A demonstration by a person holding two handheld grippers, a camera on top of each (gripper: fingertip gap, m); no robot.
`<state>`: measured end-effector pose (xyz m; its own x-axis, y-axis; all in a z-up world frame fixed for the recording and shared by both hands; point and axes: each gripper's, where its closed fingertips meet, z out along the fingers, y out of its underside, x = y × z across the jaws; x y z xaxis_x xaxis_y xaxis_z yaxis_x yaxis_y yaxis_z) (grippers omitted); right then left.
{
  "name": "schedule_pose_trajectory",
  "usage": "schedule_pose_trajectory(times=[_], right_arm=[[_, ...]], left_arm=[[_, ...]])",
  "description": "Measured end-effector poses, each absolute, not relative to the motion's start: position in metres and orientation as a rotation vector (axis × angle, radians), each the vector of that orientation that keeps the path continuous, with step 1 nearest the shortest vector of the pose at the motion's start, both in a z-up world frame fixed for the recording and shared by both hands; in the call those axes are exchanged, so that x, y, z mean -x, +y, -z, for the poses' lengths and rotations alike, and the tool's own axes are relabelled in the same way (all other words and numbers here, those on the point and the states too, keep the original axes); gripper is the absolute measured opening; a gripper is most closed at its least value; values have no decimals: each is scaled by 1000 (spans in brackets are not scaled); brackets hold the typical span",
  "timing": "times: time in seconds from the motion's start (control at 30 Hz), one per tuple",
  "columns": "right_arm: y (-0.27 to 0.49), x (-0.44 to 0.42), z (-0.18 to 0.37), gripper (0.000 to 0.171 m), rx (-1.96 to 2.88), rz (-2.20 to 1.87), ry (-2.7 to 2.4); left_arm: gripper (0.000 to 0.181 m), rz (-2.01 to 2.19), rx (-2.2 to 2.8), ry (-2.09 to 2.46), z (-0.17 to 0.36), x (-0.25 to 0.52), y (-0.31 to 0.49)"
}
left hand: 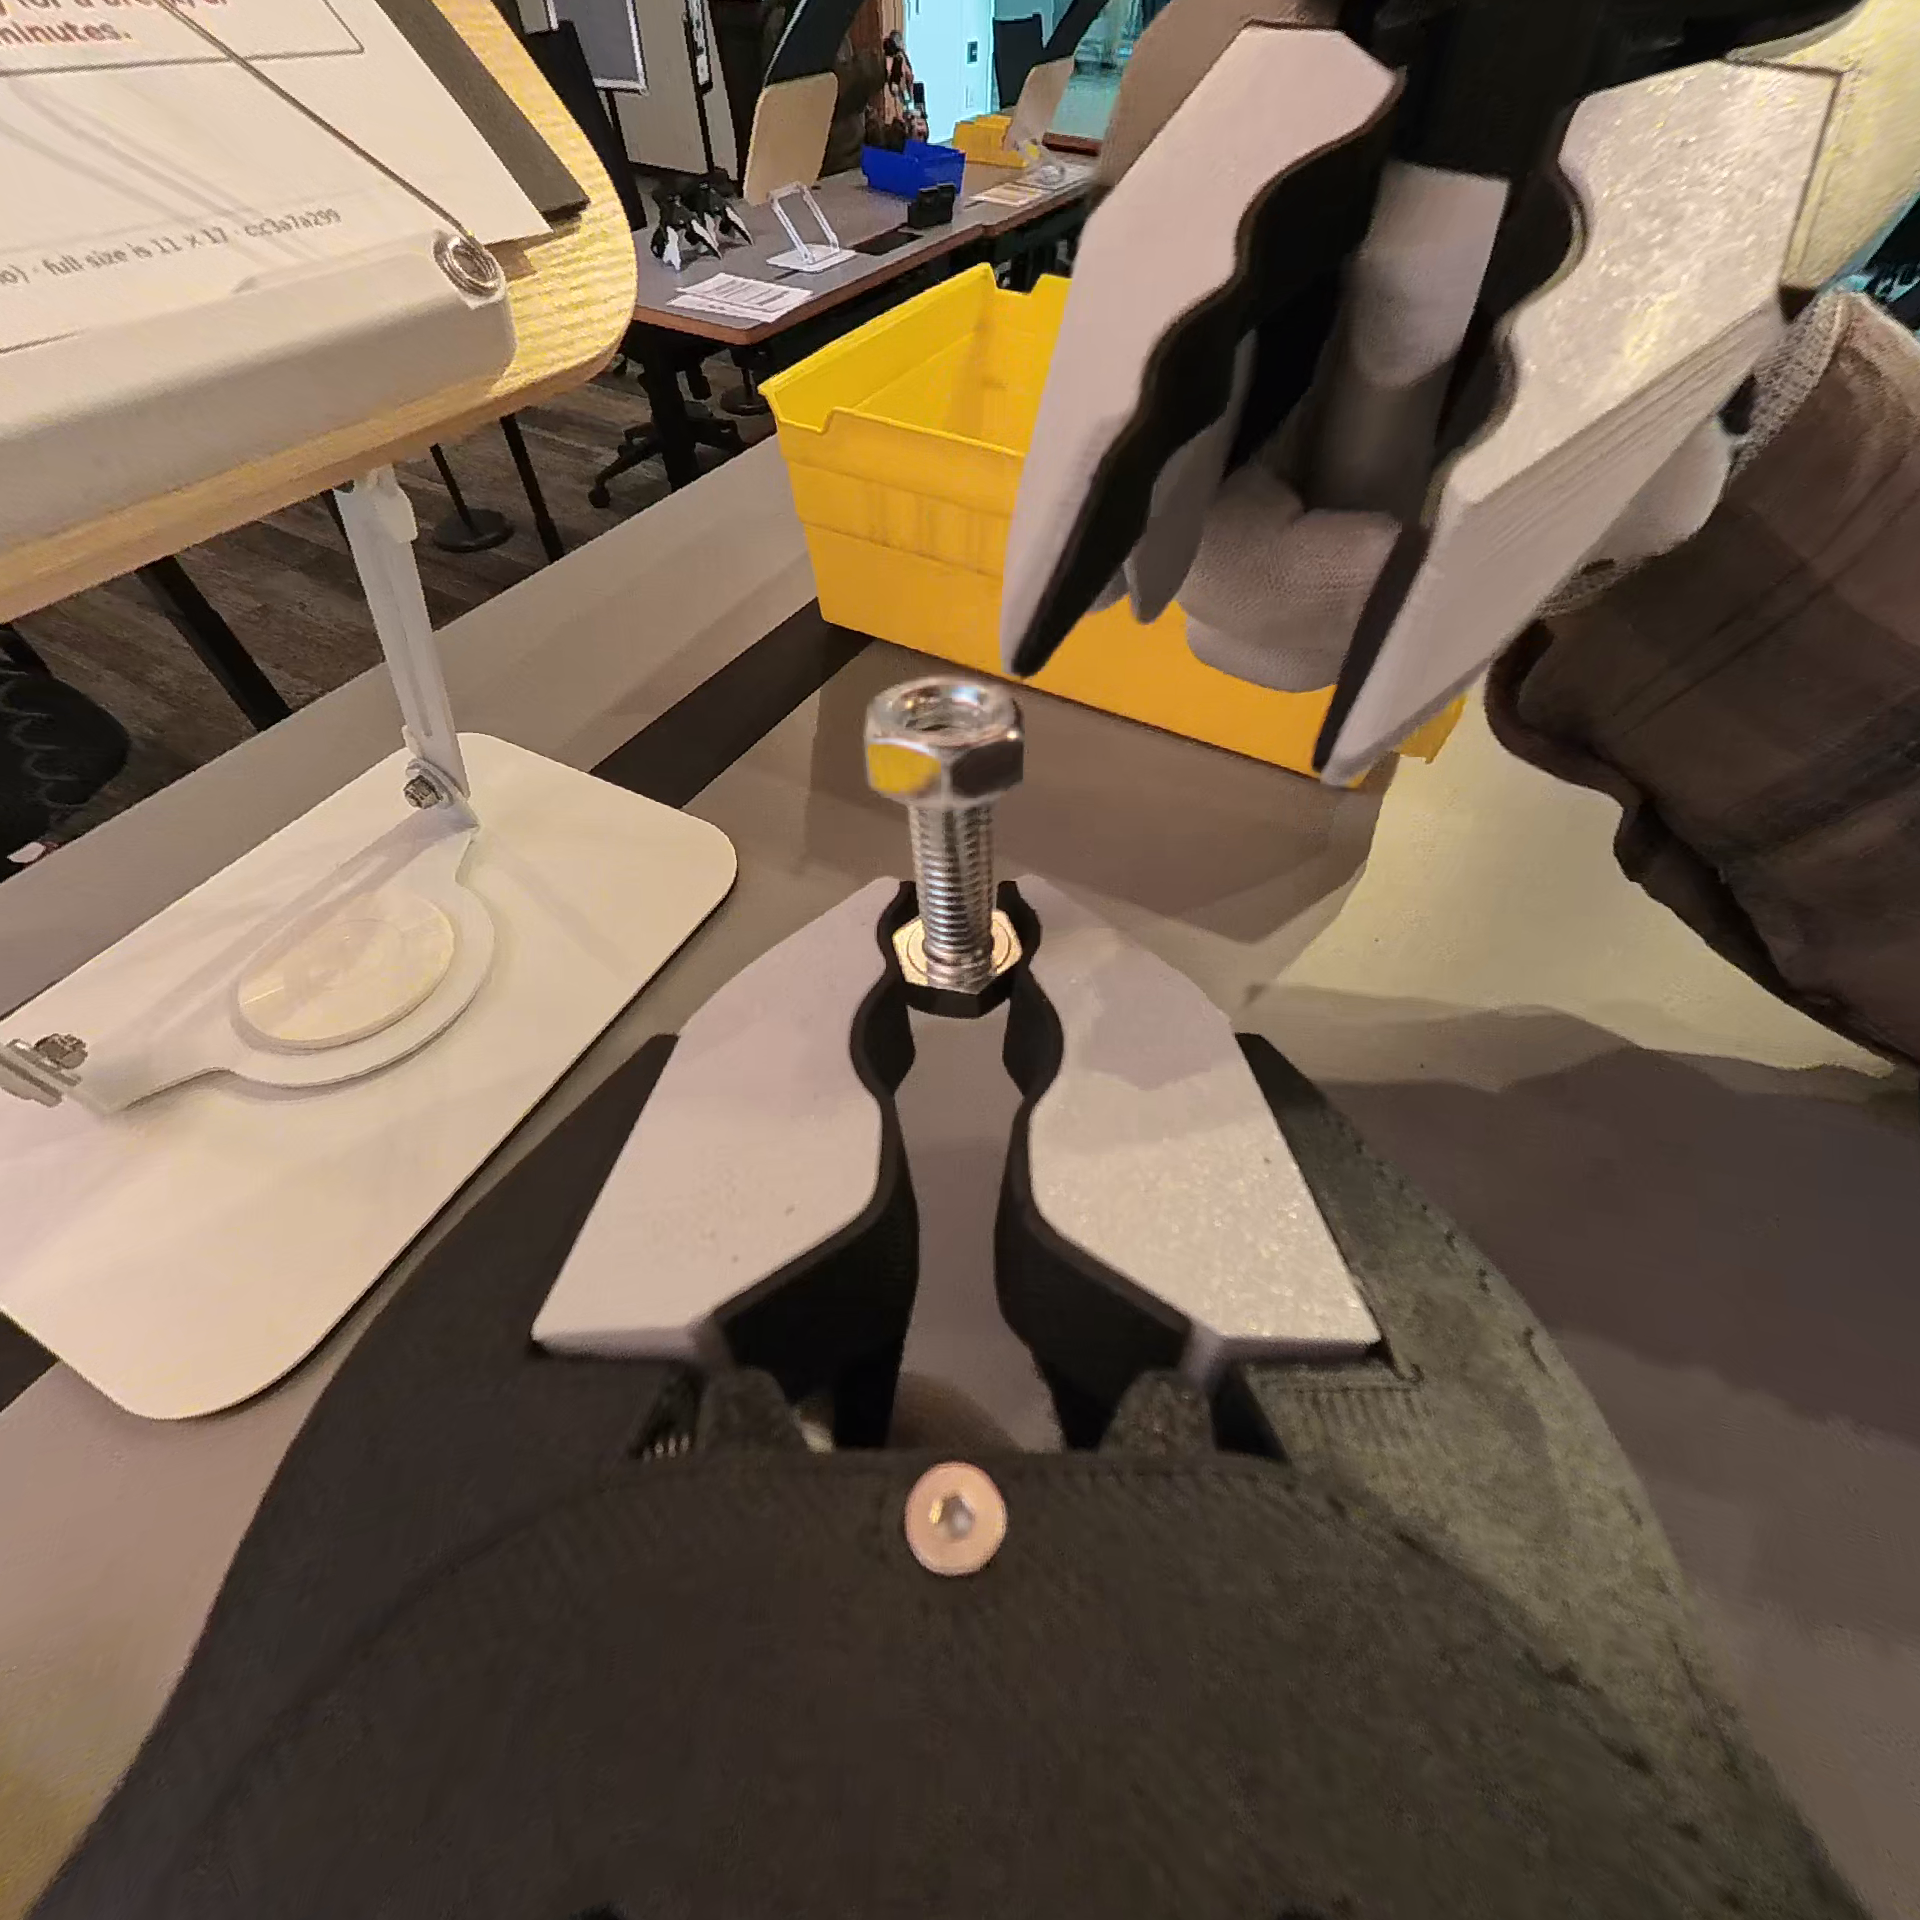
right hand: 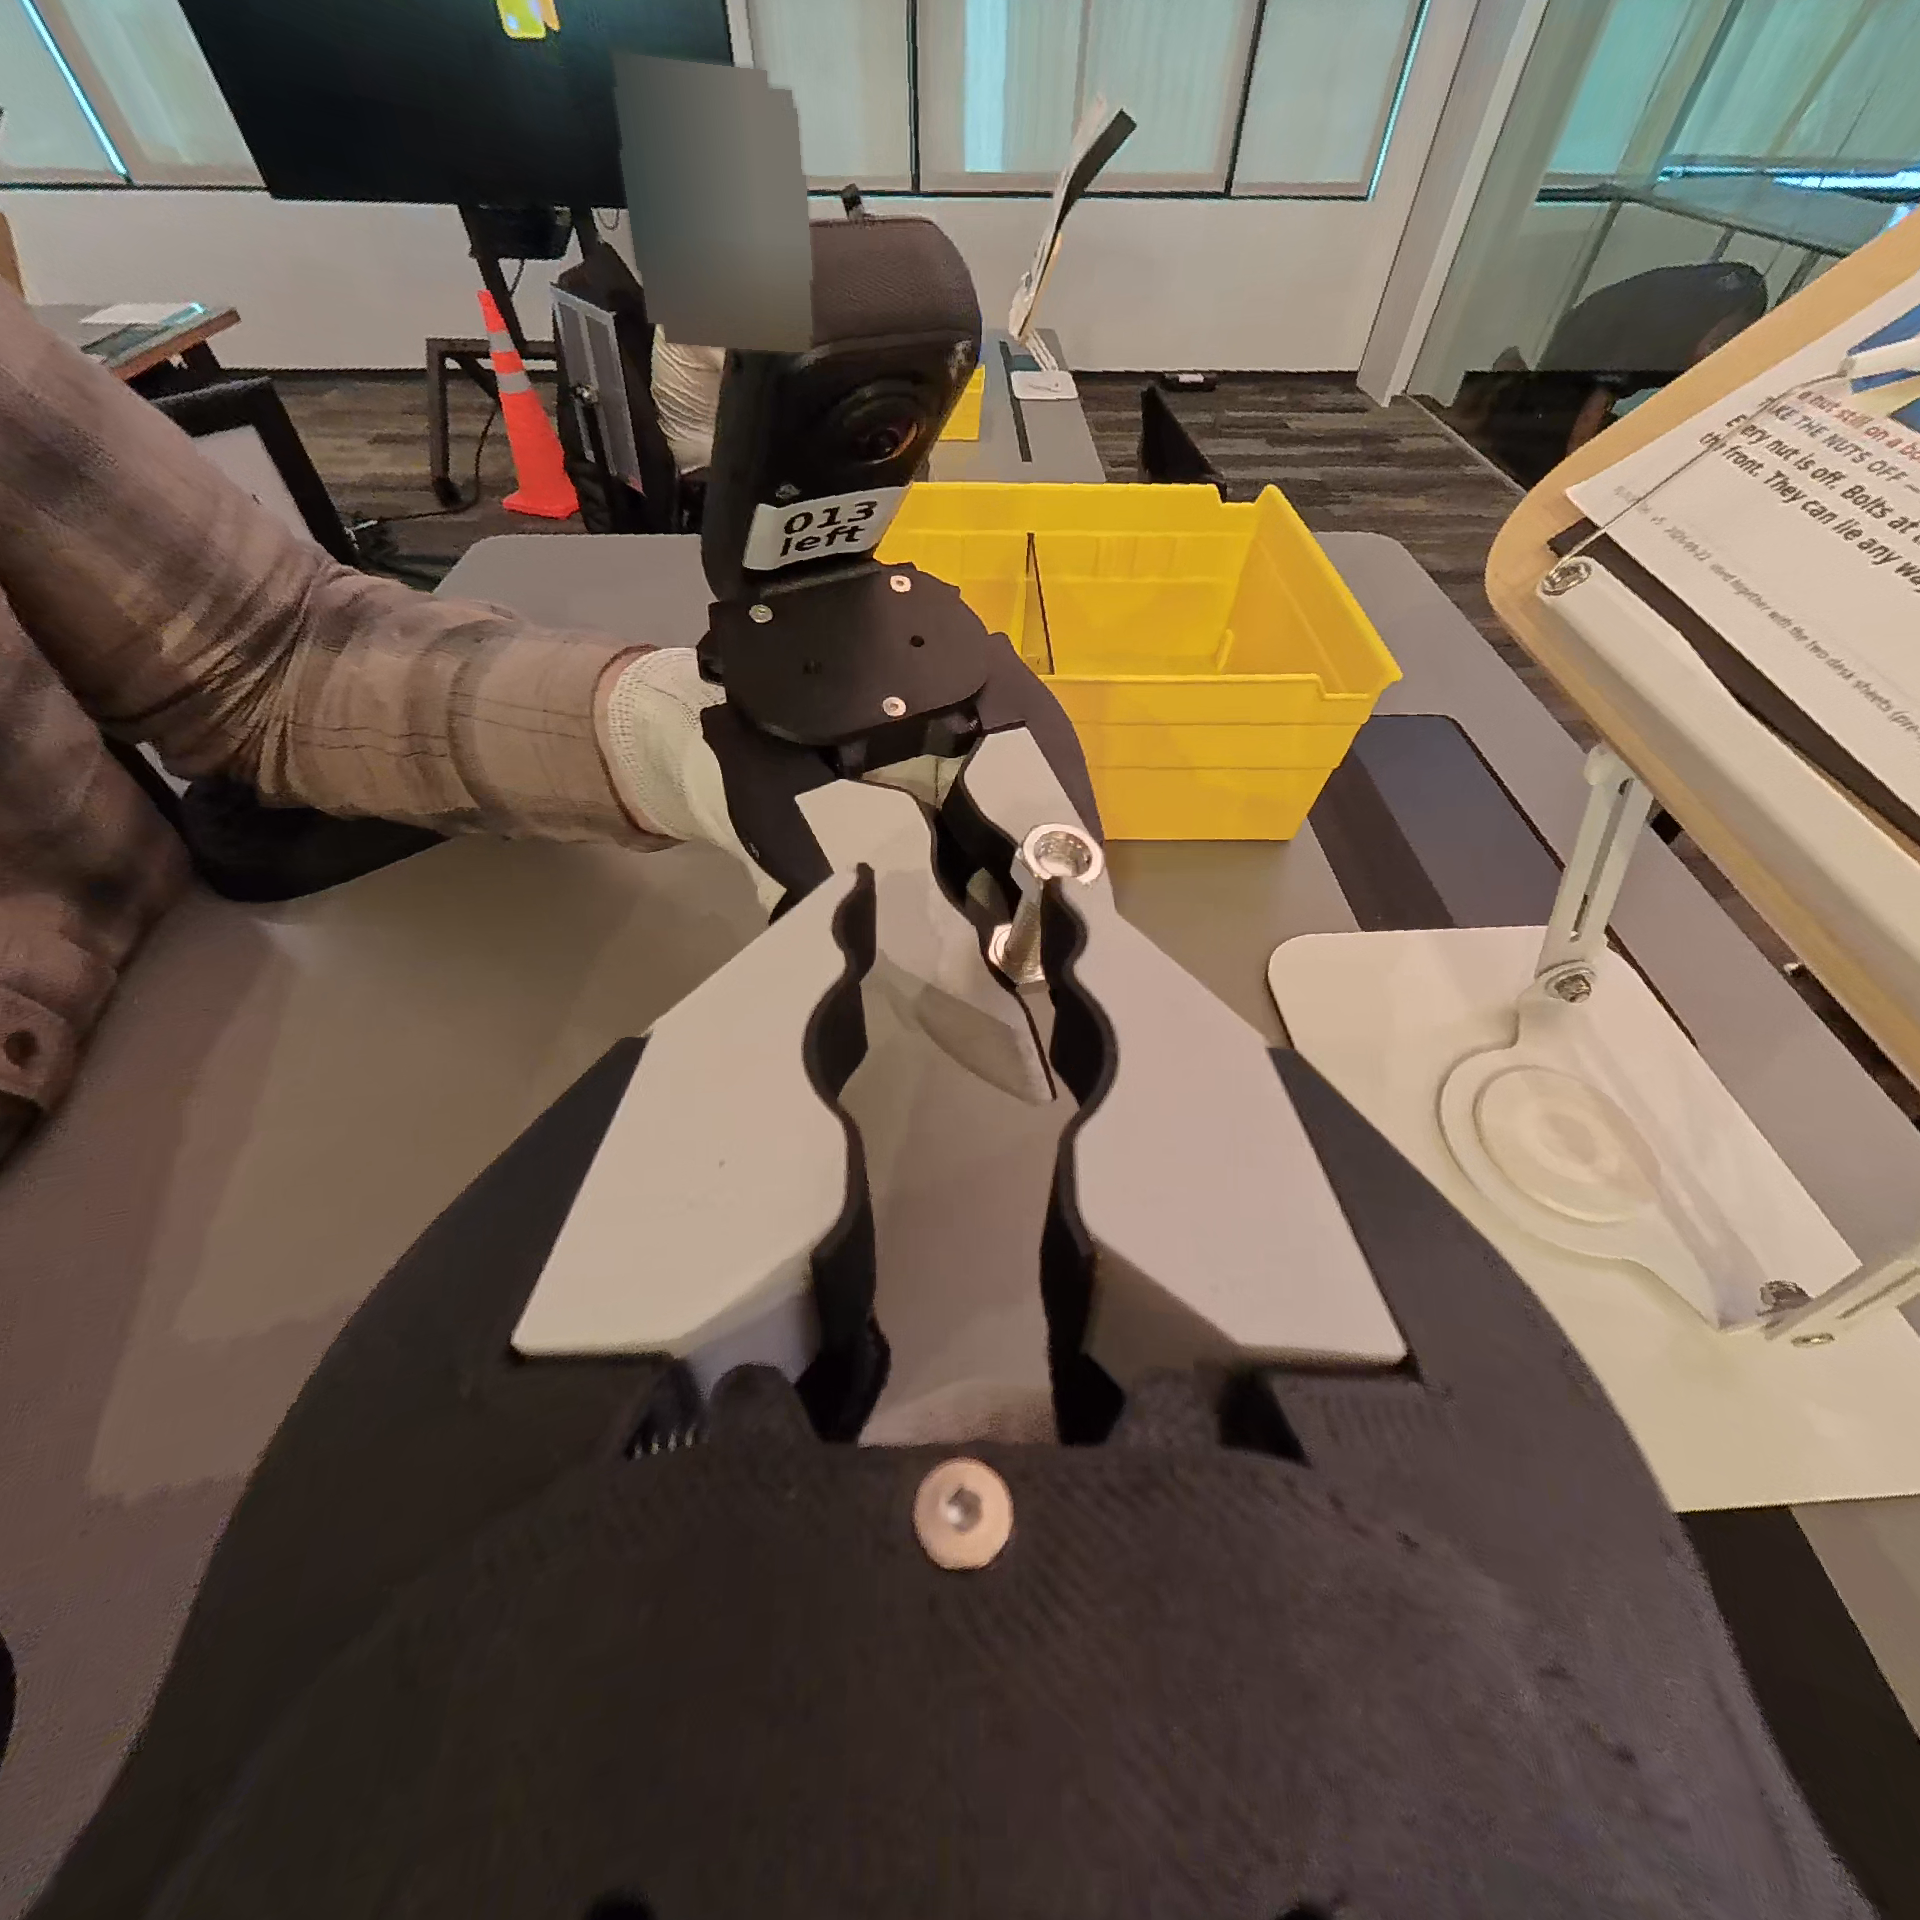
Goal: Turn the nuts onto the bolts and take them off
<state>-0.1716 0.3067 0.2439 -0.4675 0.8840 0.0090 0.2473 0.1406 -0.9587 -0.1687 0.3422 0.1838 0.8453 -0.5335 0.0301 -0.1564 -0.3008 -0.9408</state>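
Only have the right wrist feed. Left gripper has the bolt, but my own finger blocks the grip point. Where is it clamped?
Observer: The left gripper is shut on the bolt by its hex head, which sits in the notch nearest the fingertips. The bolt stands upright.
Operator: How far down the thread is the nut?
Observer: The nut sits at the very top end. Bare thread shows all the way from it down to the hex head.
Operator: Am I on the nut yet?
Observer: No. The right gripper is open, its tips higher than the nut and beyond it, with a clear gap and no contact.
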Motion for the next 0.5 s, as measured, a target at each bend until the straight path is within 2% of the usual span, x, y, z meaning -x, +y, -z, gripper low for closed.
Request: schedule_pose_trajectory(times=[0.07,0.2,0.5], right_arm=[[309,171,-246,30,1088,-1351,-1798],[311,177,-243,47,1111,-1335,-1786],[311,173,-245,40,1103,-1342,-1790]], left_arm=[[15,409,1864,519,-184,168,342],[15,410,1866,525,-183,166,342],[15,409,1862,519,-185,168,342]])
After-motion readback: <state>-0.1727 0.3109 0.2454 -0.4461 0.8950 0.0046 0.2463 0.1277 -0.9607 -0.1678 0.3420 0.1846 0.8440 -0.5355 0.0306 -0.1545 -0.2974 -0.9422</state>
